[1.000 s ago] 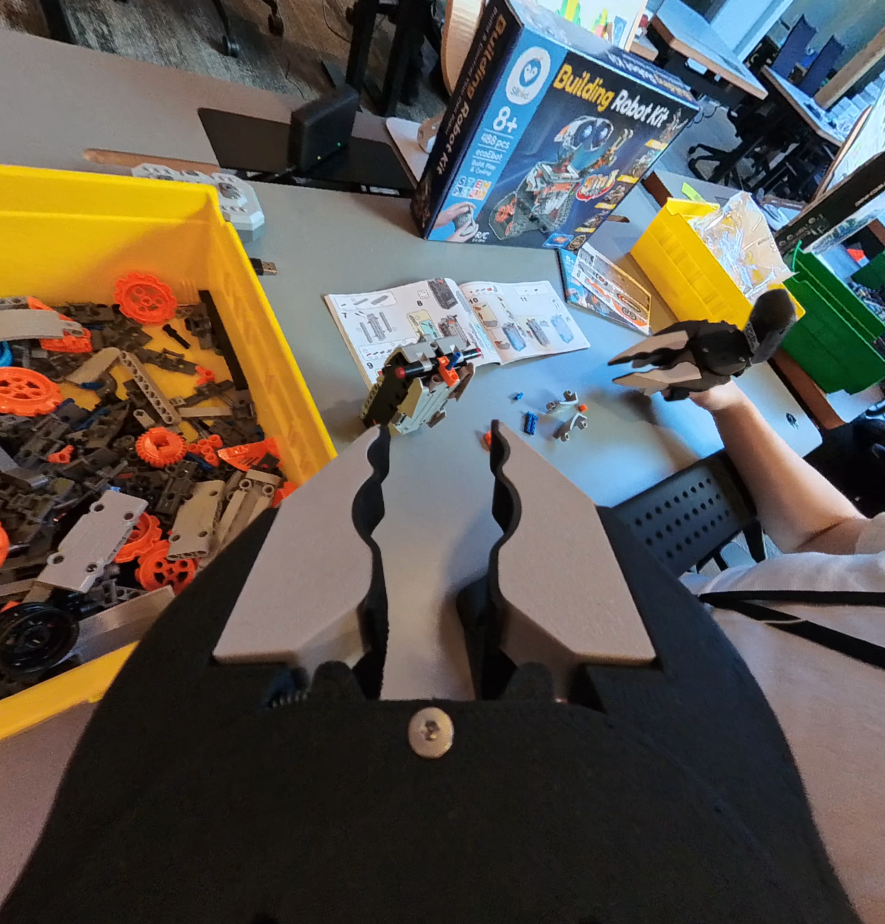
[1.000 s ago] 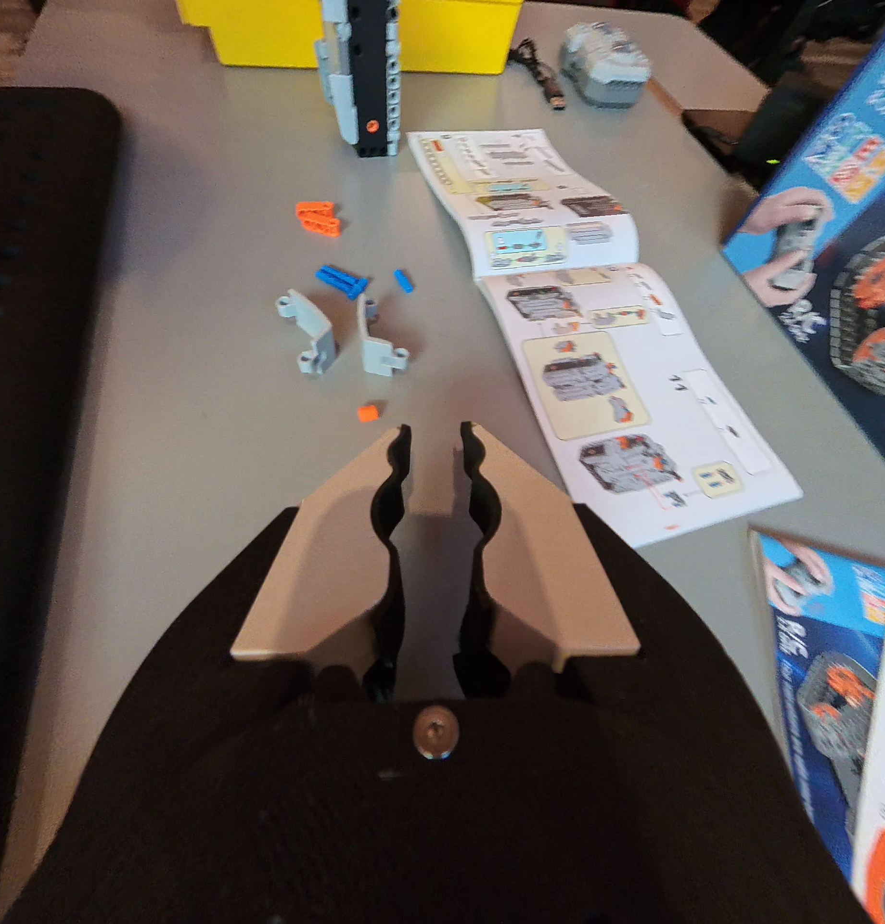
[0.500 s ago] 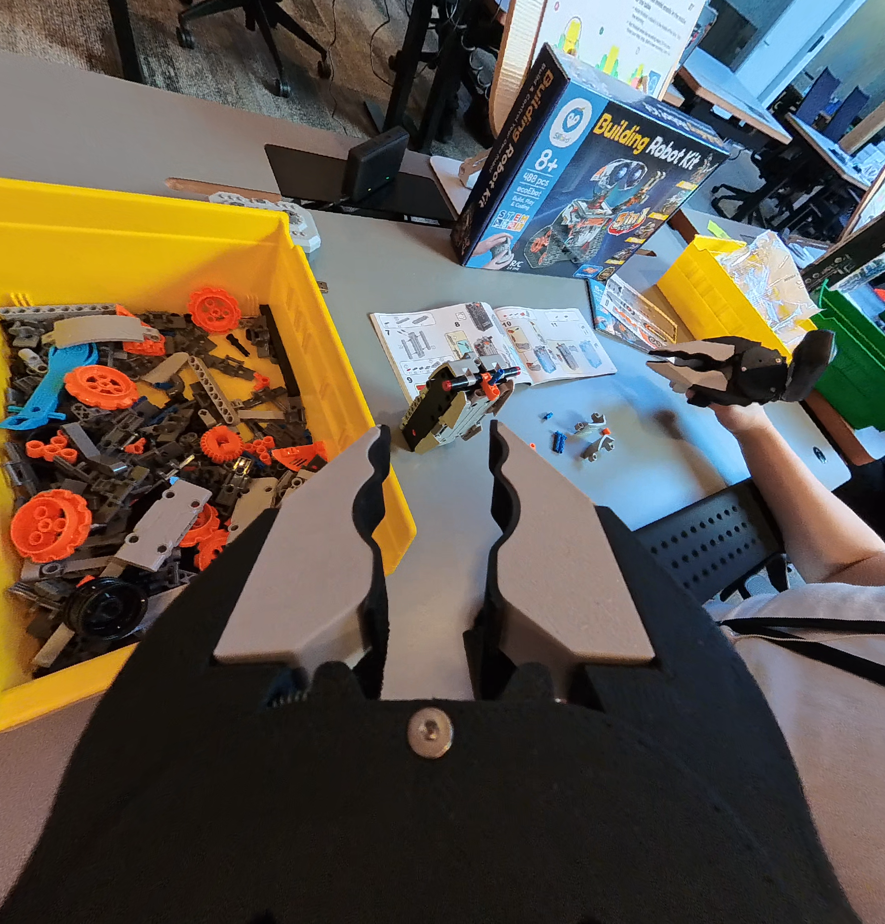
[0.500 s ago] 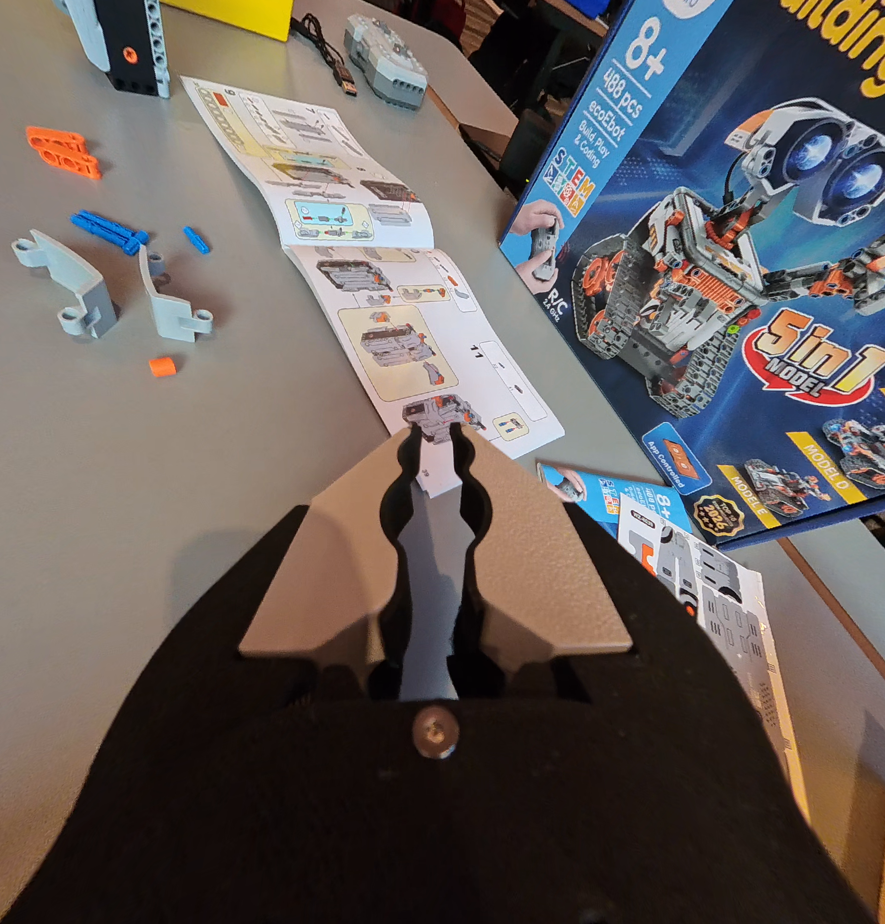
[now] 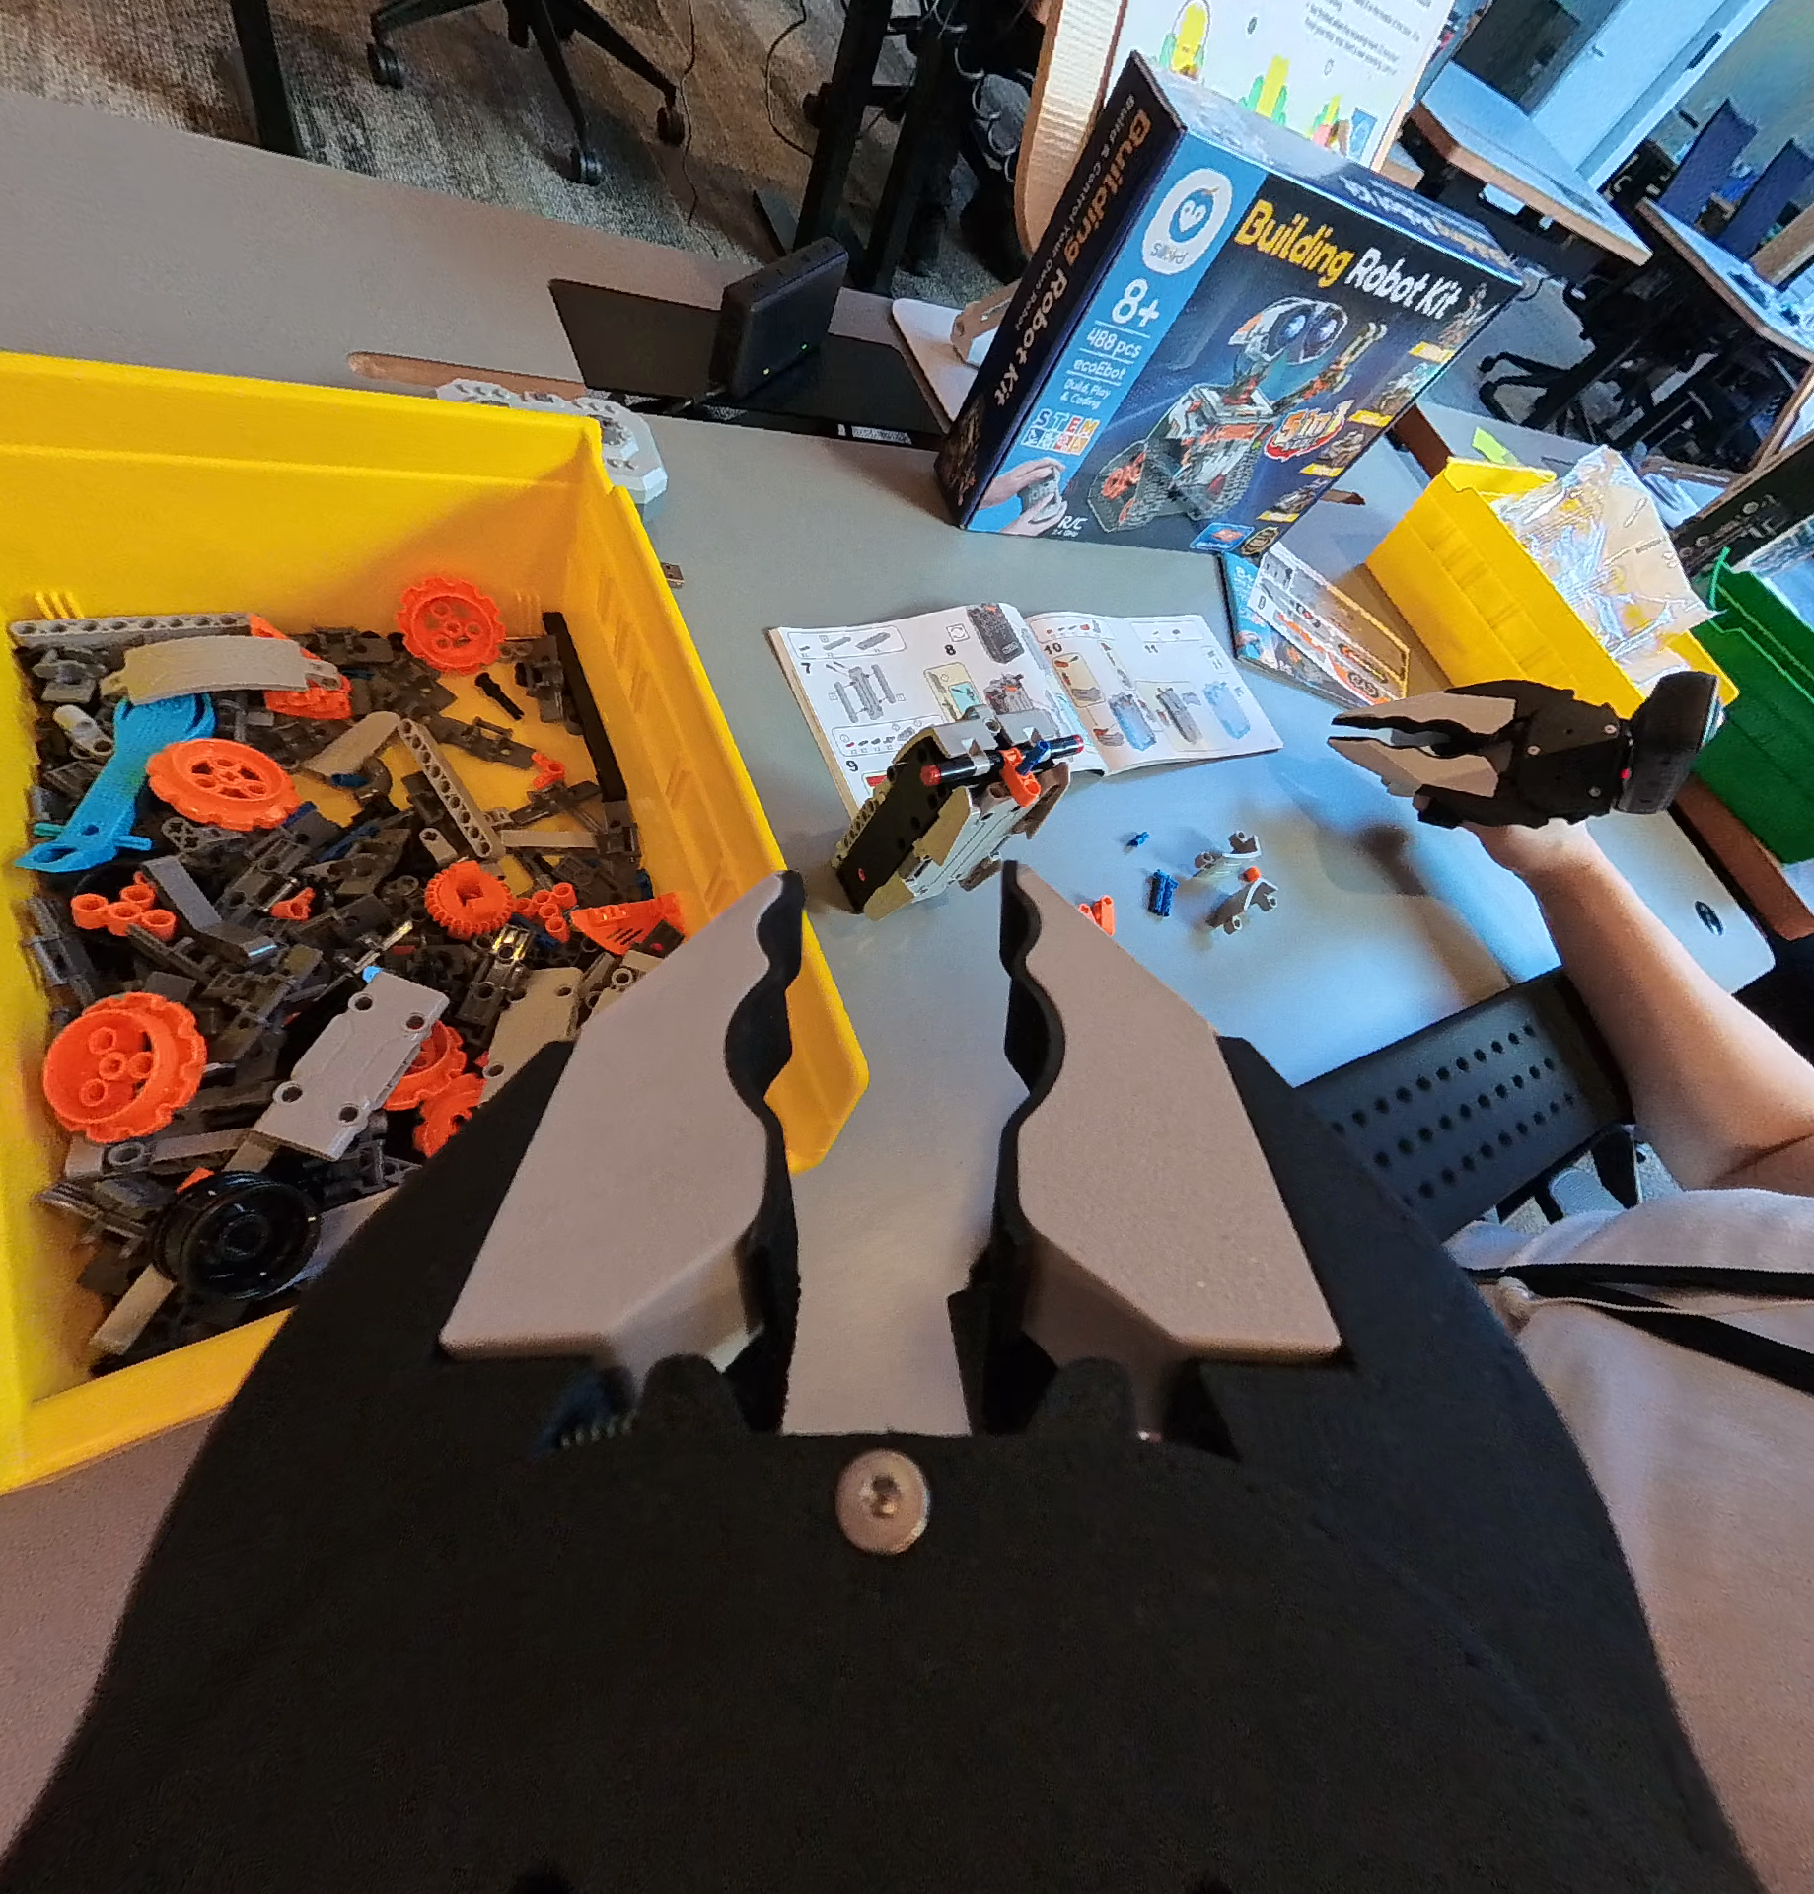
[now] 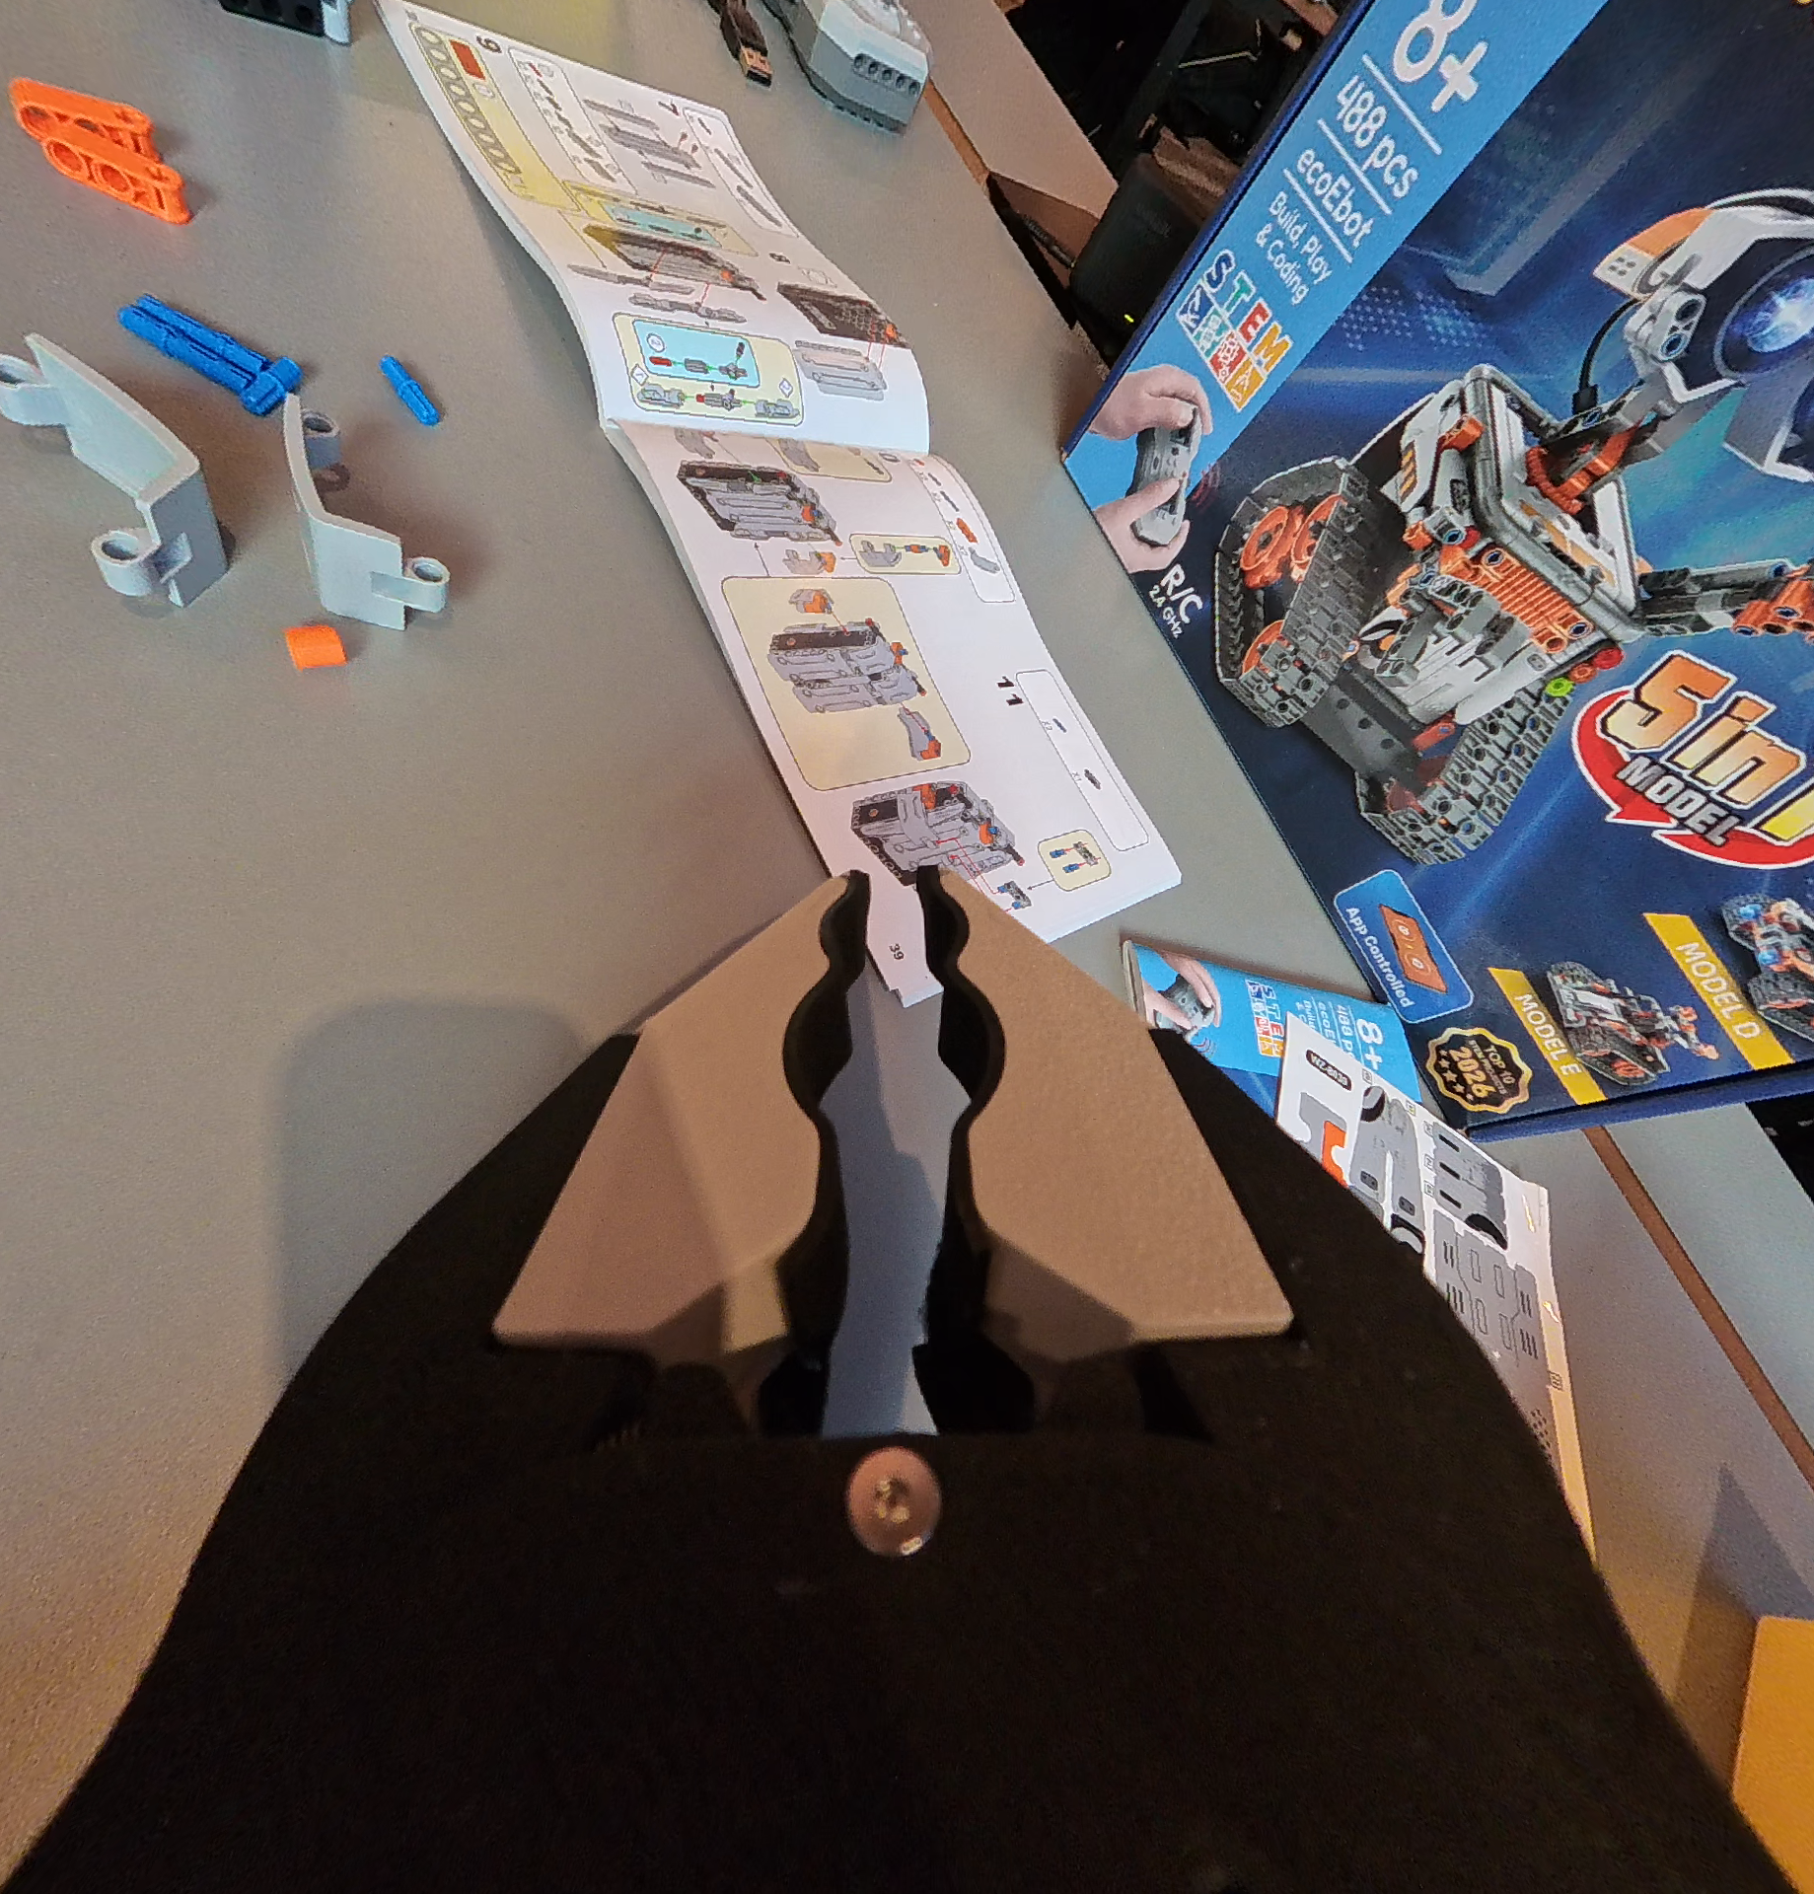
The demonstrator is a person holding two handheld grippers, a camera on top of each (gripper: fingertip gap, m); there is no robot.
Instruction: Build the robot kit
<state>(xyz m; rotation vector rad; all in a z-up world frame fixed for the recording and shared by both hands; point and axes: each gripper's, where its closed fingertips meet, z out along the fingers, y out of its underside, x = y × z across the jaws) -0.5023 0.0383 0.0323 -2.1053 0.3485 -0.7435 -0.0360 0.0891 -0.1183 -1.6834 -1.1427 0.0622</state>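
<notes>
Right wrist view clips the kit box (image 6: 1558,574) at top and right edges, and the grey battery unit (image 6: 861,51) runs off the top. In the left wrist view, the left gripper (image 5: 897,902) covers the yellow bin's (image 5: 267,451) near corner, the loose bits (image 5: 1230,881) too small to identify

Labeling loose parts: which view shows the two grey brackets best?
Right wrist view: both grey brackets lie close and sharp on the table, left of the manual. In the left wrist view they are tiny specks beyond the open left gripper.
</notes>
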